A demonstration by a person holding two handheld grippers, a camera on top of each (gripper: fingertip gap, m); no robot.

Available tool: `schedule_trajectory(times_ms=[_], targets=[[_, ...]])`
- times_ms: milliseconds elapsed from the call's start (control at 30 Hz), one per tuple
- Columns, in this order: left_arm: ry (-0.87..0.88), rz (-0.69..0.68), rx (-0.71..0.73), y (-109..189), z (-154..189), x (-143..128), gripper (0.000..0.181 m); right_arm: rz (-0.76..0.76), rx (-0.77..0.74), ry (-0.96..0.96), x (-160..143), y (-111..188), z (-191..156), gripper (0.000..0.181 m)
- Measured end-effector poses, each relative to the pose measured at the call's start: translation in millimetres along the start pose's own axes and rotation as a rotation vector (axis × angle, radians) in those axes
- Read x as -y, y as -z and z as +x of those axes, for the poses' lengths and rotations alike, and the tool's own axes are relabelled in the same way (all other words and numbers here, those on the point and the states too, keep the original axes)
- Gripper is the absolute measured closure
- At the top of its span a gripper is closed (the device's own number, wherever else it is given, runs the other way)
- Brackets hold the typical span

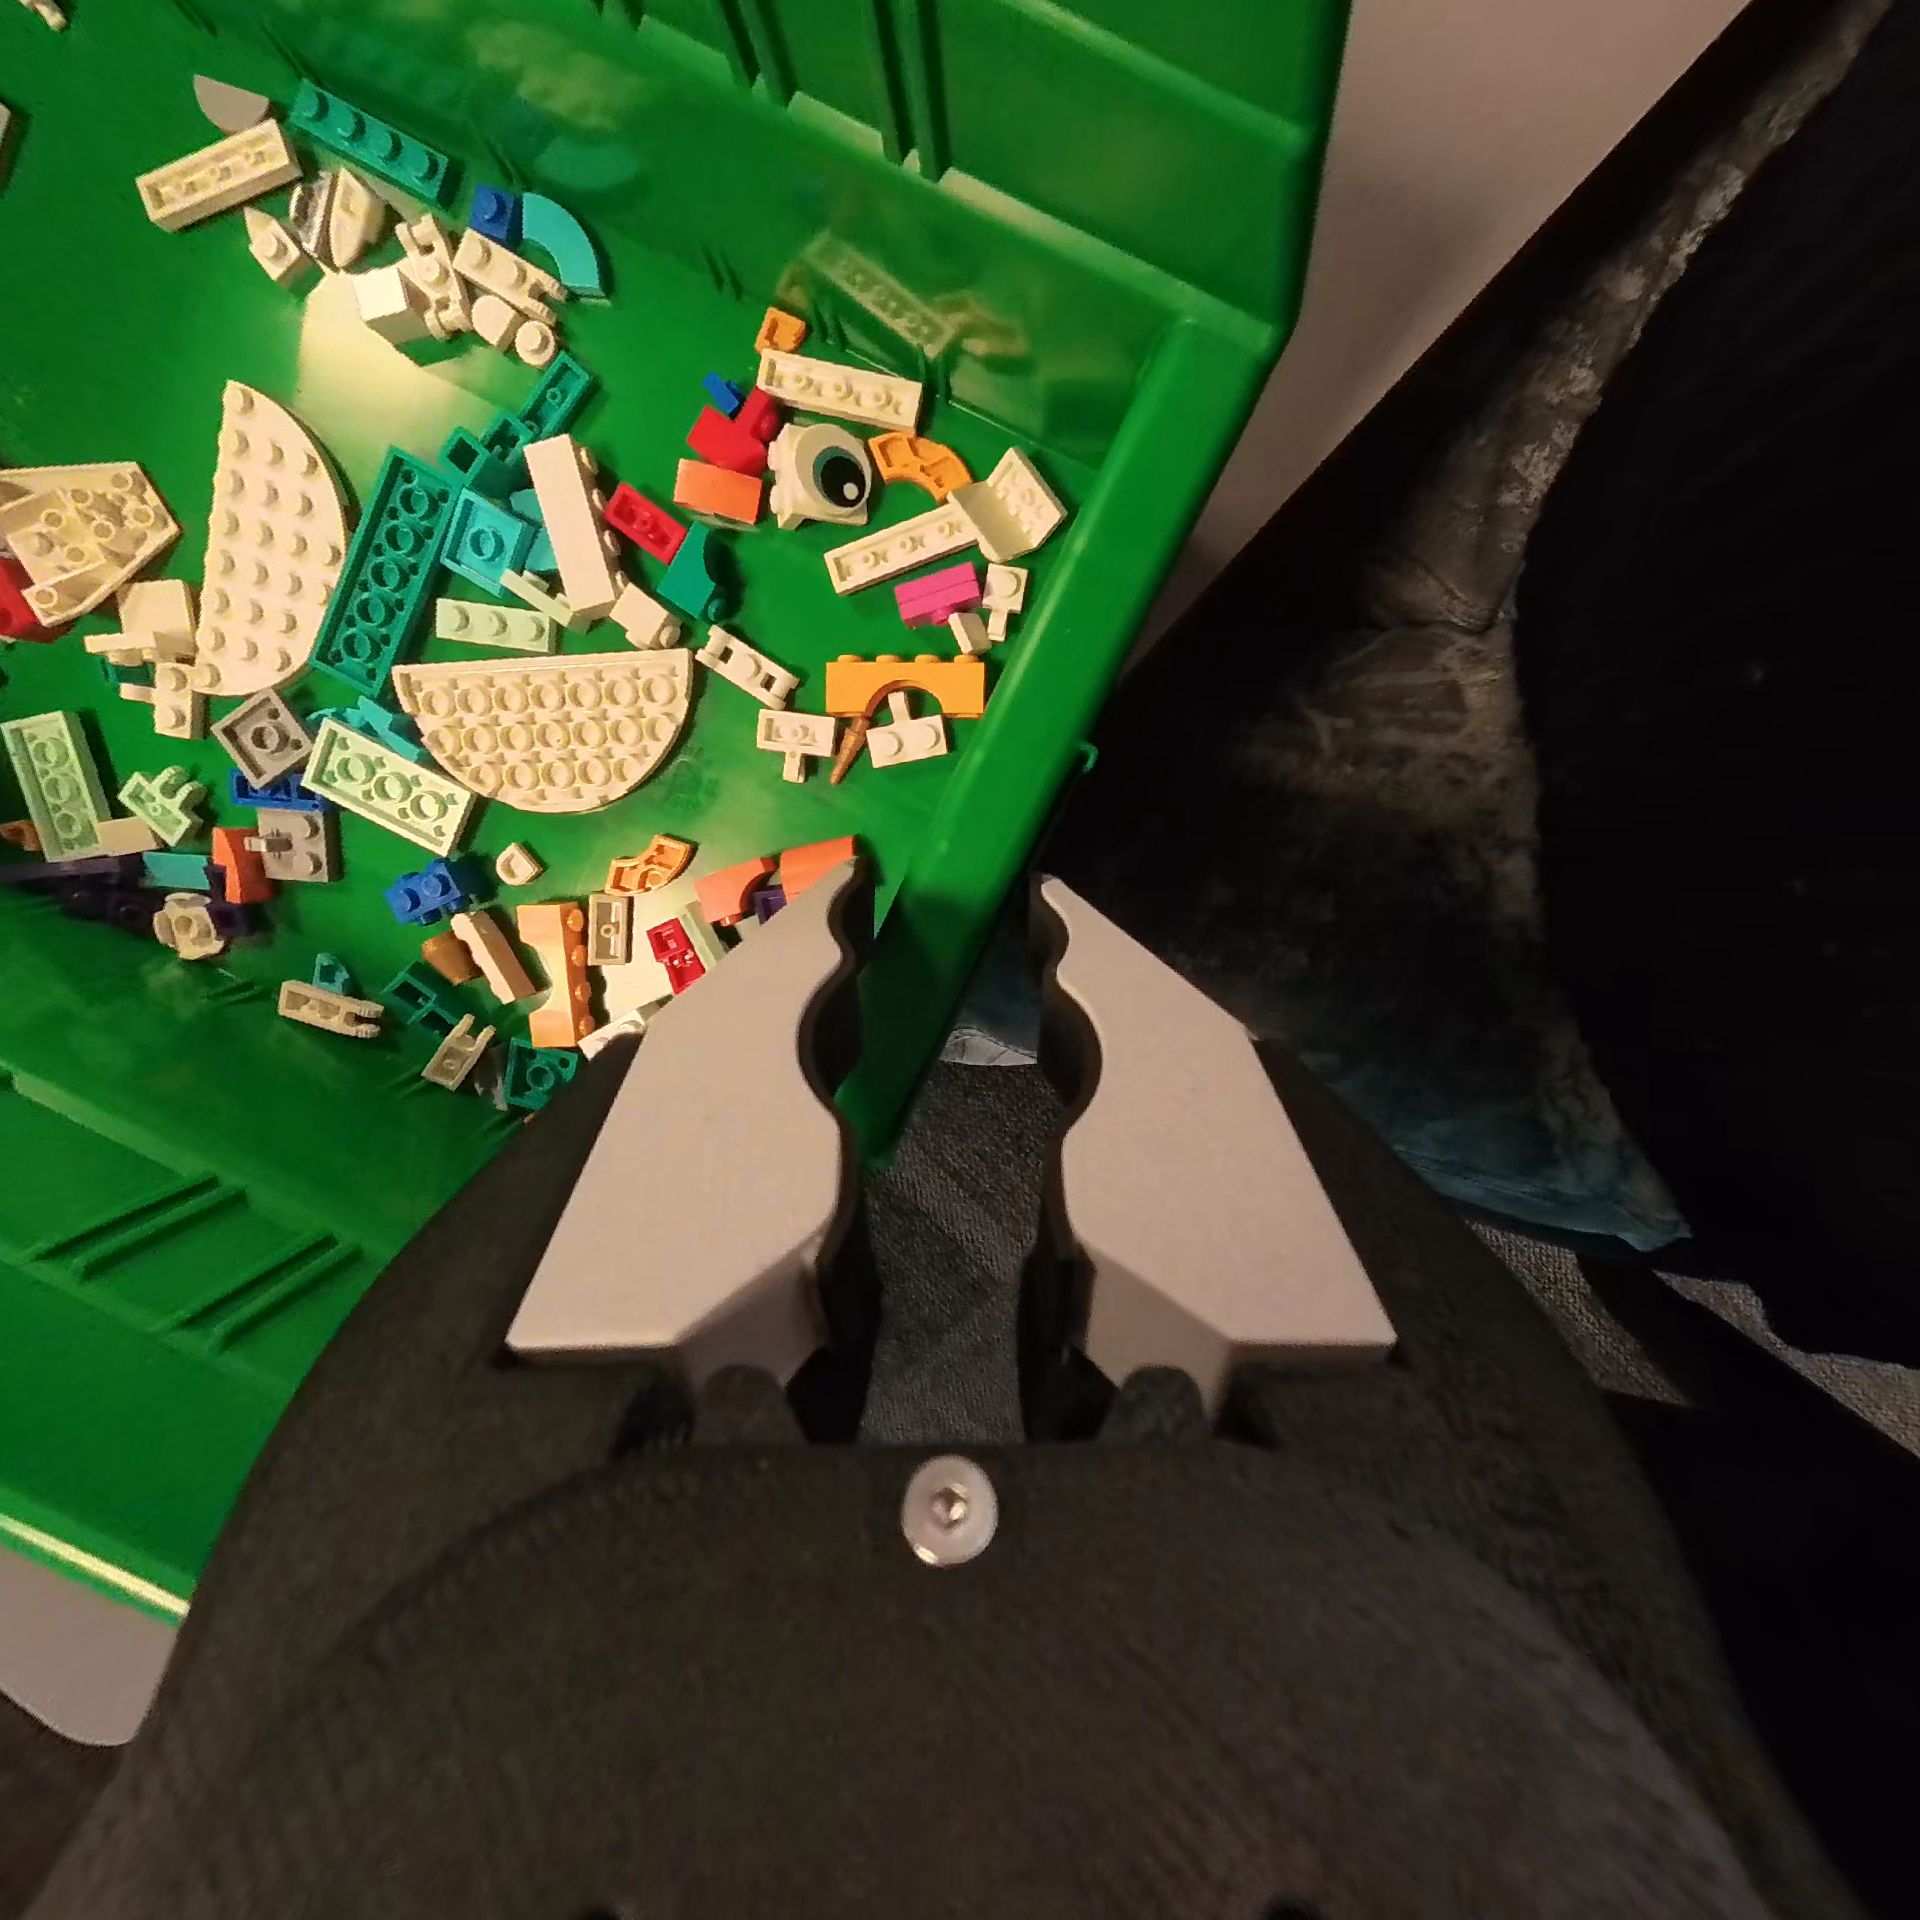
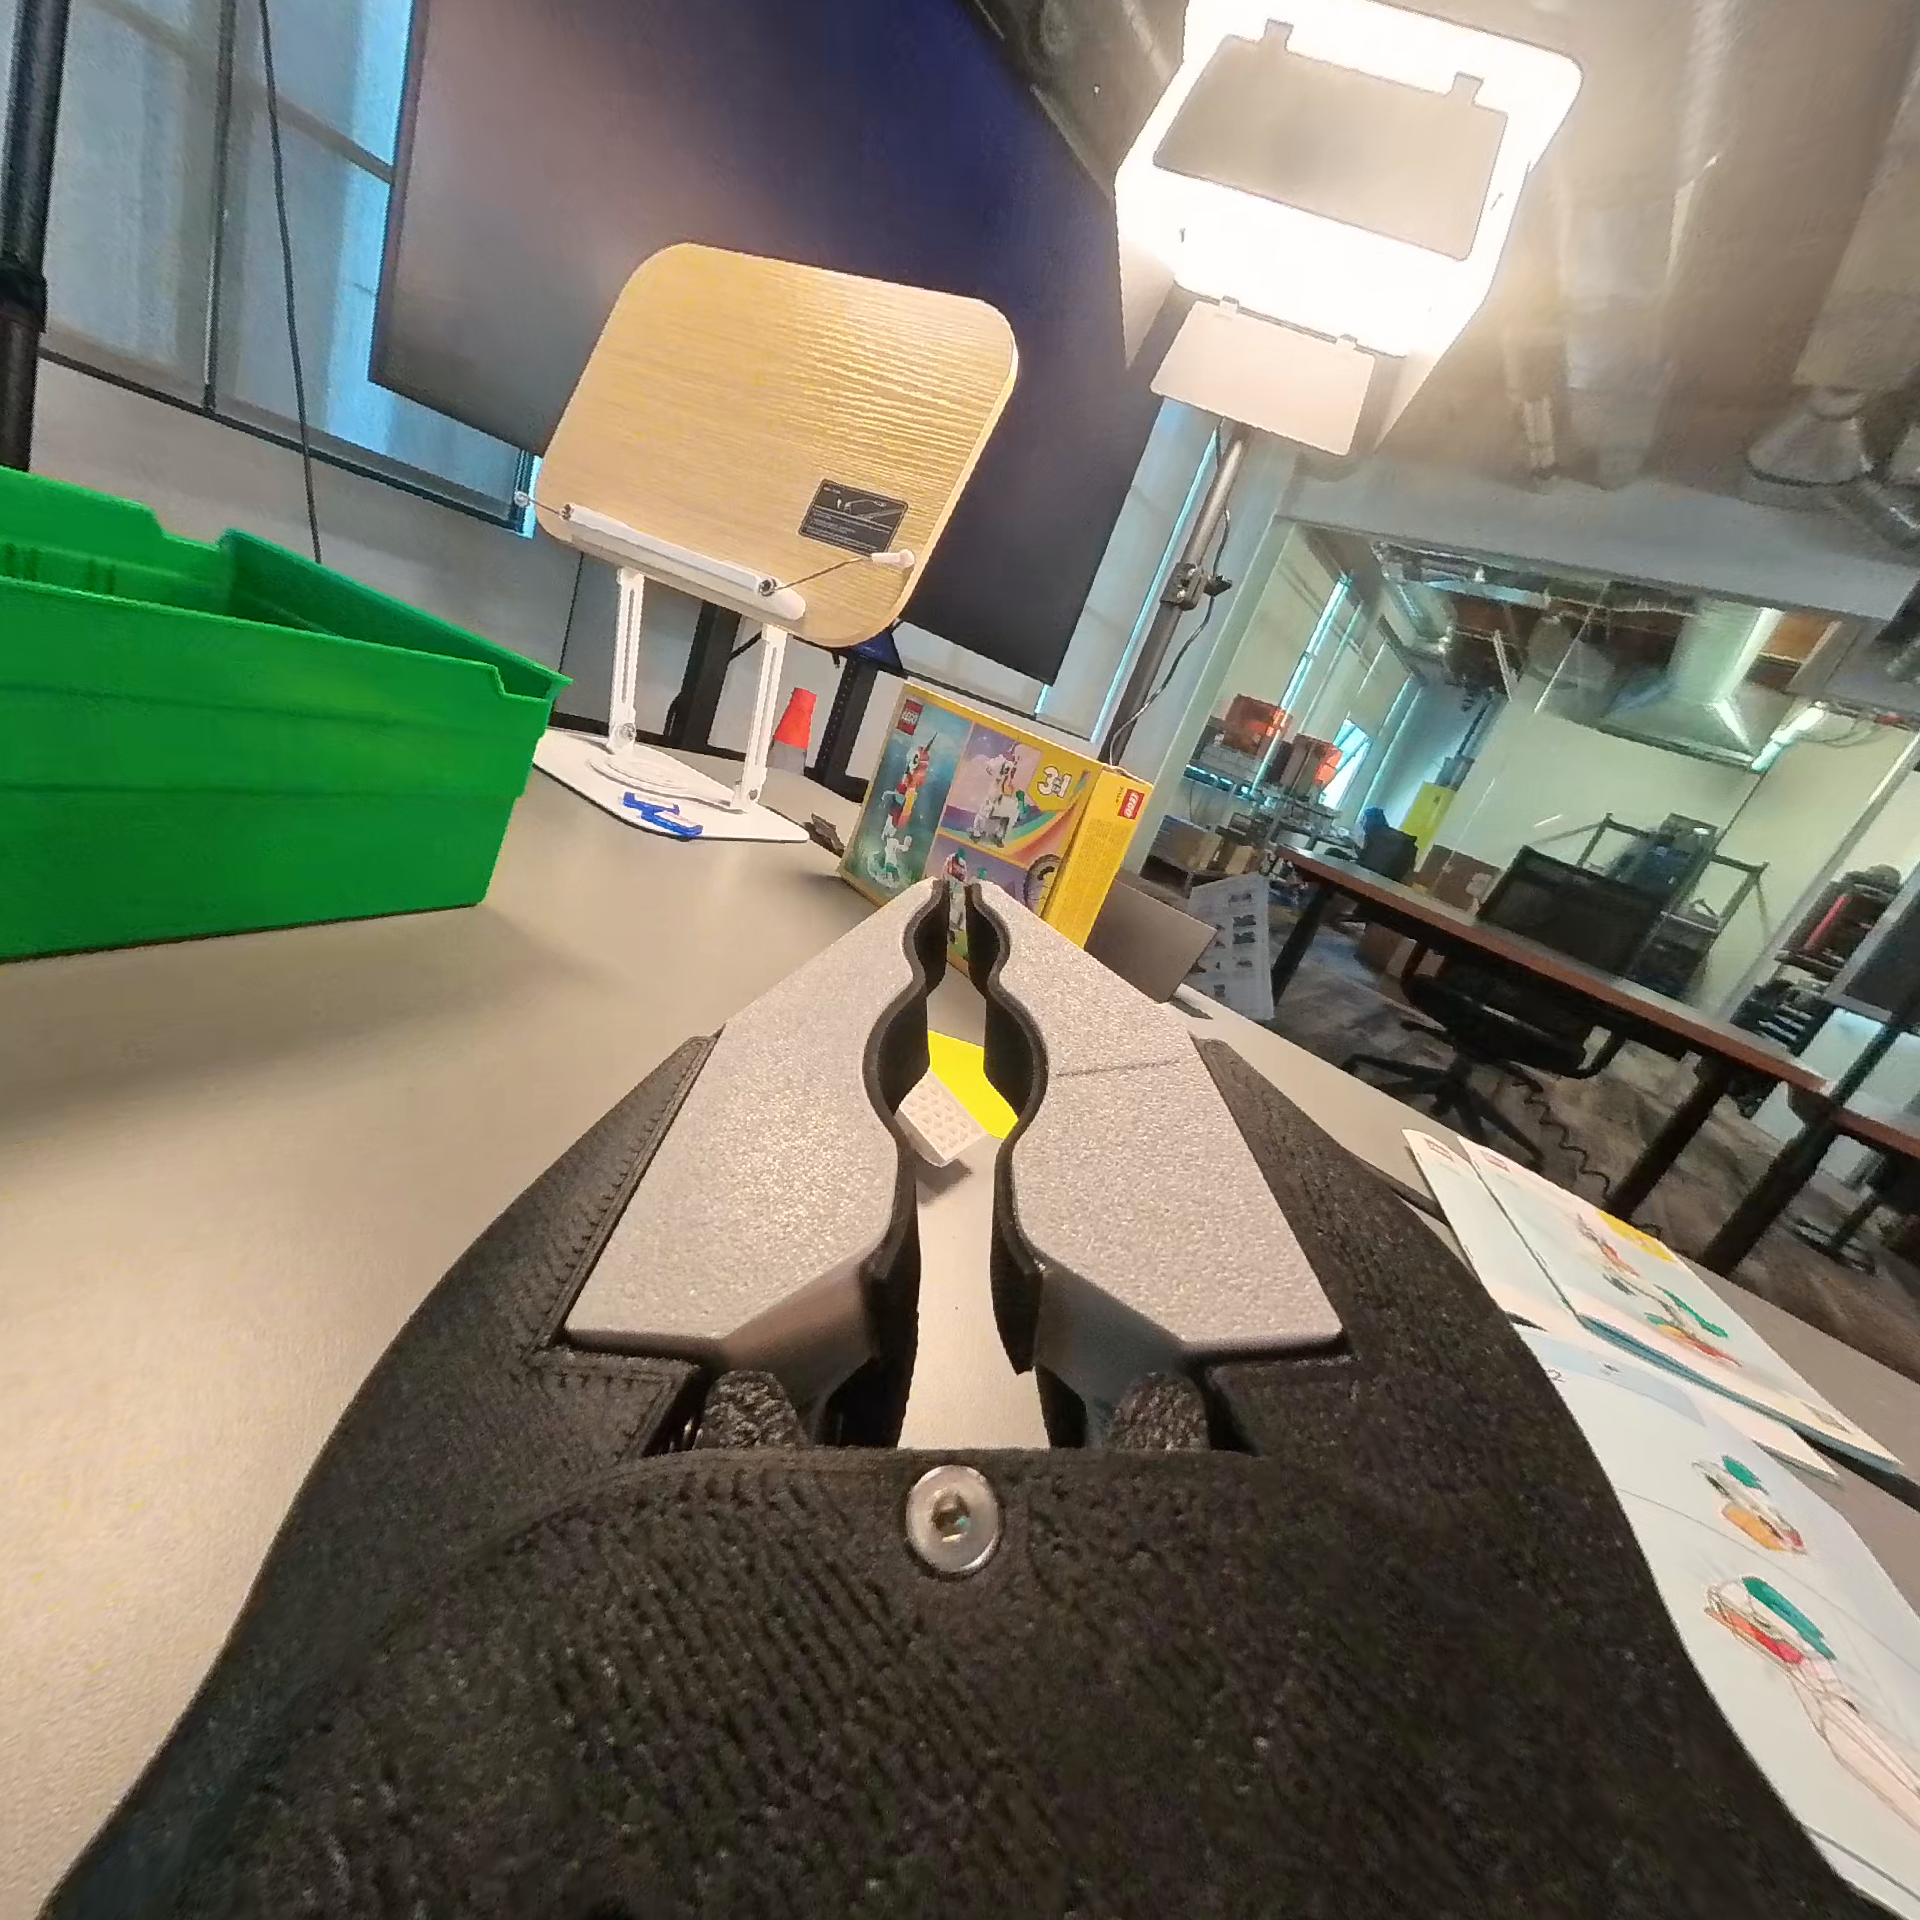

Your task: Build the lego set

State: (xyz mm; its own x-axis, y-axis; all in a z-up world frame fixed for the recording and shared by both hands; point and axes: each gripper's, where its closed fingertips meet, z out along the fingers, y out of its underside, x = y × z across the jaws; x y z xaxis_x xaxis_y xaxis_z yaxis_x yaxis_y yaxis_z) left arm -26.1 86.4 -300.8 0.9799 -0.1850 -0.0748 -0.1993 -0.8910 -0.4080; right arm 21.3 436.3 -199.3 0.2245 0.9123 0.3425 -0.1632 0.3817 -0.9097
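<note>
In the left wrist view a green tray holds many loose Lego pieces: two white half-round plates, a teal plate, an eye brick and an orange arch brick. My left gripper is open and empty, its fingers either side of the tray's near rim. My right gripper is shut with nothing between its tips, low over the grey table. Through its finger gap a small white studded plate lies on a yellow patch on the table.
The green tray stands at the left in the right wrist view. A wooden book stand, the set's yellow box and a bright light panel are ahead. Instruction booklets lie at right. Dark fabric lies beside the tray. My right fingertips sit around 35 centimeters from my left ones.
</note>
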Motion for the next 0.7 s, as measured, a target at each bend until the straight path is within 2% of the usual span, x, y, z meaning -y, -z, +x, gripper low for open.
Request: schedule_trajectory(times_ms=[33,333,400,467,567,700], targets=[[-0.005,0.004,0.000,0,0,0,0.154,0.000,0.001,0.000,0,0,0,0.181],[-0.034,0.042,-0.015,2,3,4,0.154,-0.001,0.004,0.009,0,0,-1,0.181],[0.017,0.133,-0.021,15,1,13,0.150,-0.001,0.005,0.010,0,0,-2,0.181],[0.059,0.245,0.001,37,-5,23,0.137,-0.002,0.007,0.011,0,0,-2,0.181],[0.106,0.341,0.125,67,-27,27,0.115,-0.002,0.009,0.015,0,-1,-3,0.181],[0.154,0.296,0.365,89,-61,11,0.114,-0.001,0.005,0.009,0,0,-2,0.181]])
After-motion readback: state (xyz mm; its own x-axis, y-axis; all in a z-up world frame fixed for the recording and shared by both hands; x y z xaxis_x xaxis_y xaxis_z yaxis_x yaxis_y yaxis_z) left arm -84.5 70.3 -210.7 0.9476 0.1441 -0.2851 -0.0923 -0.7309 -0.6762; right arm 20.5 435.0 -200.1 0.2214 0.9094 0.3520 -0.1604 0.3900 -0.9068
